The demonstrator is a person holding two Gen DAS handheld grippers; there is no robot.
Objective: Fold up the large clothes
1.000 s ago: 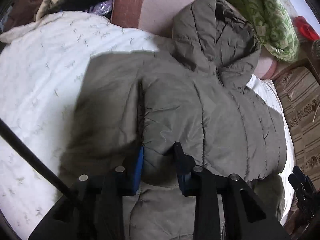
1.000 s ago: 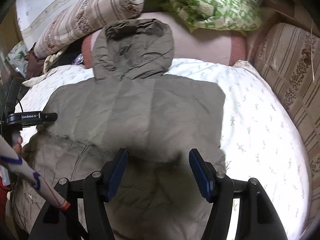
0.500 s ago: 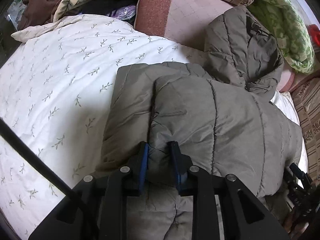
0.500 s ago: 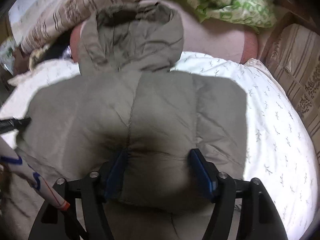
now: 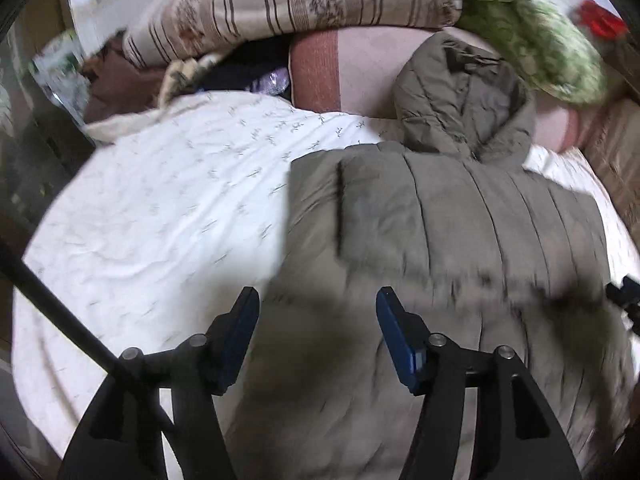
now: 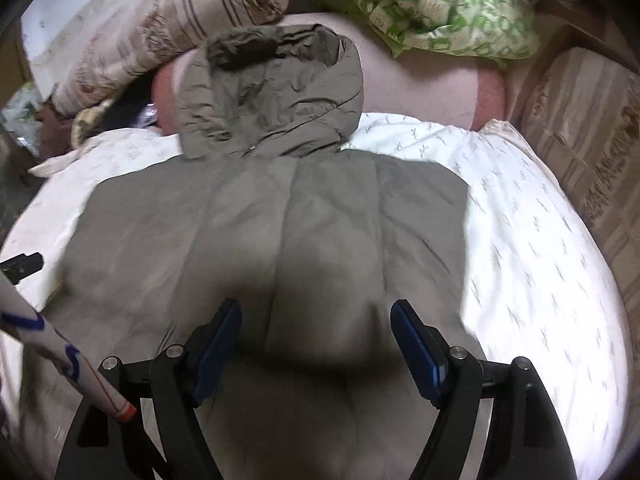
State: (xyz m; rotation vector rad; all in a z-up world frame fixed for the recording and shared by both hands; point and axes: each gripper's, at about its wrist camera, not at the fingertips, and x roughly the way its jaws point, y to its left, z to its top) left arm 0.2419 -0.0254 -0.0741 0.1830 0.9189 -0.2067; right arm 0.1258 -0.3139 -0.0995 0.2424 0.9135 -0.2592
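Left claw (image 5: 318,336), right claw (image 6: 316,340): wide apart, empty | olive puffer jacket (image 6: 280,232): folded, hood flat

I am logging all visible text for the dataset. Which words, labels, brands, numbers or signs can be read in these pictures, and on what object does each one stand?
No text can be read.
White rod: blue marks and a red line, blurred, no legible letters.
Other gripper's tip: any label is too blurred to read.
Jacket: no tag or logo shows.
Sheet and pillows: patterns only, no writing.
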